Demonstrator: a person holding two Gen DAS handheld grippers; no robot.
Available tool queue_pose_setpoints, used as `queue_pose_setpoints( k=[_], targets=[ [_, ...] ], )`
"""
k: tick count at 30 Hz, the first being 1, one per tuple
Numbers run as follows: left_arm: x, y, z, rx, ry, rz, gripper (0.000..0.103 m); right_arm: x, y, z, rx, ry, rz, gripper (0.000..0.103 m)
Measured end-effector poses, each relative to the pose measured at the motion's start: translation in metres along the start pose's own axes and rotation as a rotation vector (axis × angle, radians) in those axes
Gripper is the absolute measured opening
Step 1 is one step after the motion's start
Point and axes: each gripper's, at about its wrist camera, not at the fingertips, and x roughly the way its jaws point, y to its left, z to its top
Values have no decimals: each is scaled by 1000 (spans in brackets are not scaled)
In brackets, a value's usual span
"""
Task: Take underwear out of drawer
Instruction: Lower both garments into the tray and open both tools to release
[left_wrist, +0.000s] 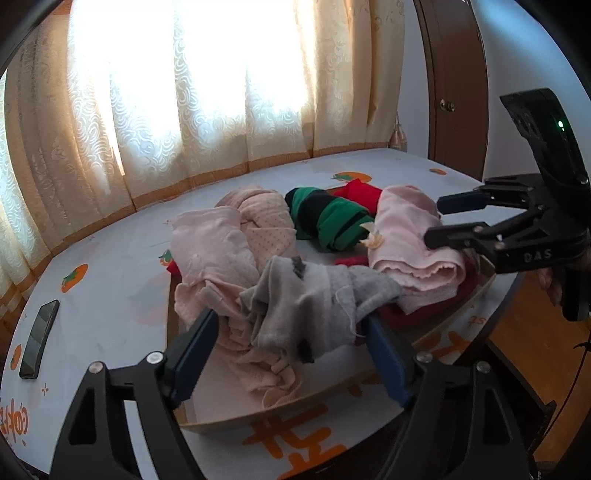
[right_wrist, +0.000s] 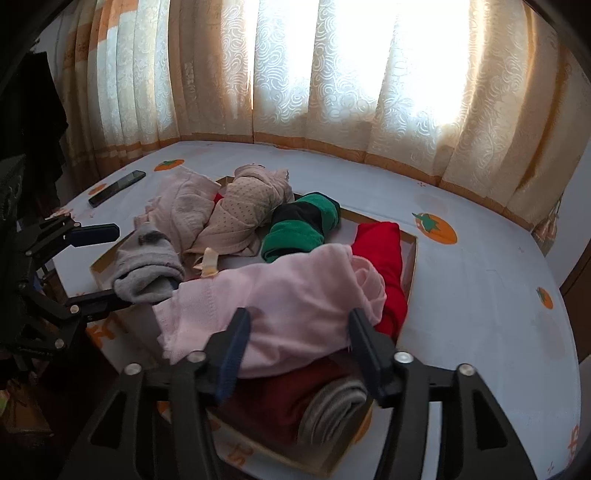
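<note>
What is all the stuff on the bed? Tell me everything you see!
cardboard tray: one, brown, on the bed.
pink garment: one, pale pink, in the tray's near part.
grey garment: one, grey, at the tray's edge.
green-and-black roll: one, mid-tray.
red roll: one, red, by the tray wall.
phone: one, black, on the sheet.
curtains: cream, behind the bed.
left hand-held gripper: black, open around the grey garment.
right hand-held gripper: black, open around the pink garment.
</note>
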Motion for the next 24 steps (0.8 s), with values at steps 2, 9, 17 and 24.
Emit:
queue_pose_setpoints(
  k=[2, 9, 17, 24],
  targets=[
    [-3, -1, -1, -2, -7, -3, 84, -5, 1, -3, -2, -4, -6, 69],
    [-10, -6, -1, -3, -24, -7, 86, -12, 4, -8, -7, 4, -13, 69],
    [-25, -6, -4, -13, -49, -11, 87, -29, 10, -11, -10, -7, -2, 69],
    [-32, -5, -15, -16, -49, -15, 90, -47, 35, -26, -81, 9, 4, 70]
  ],
)
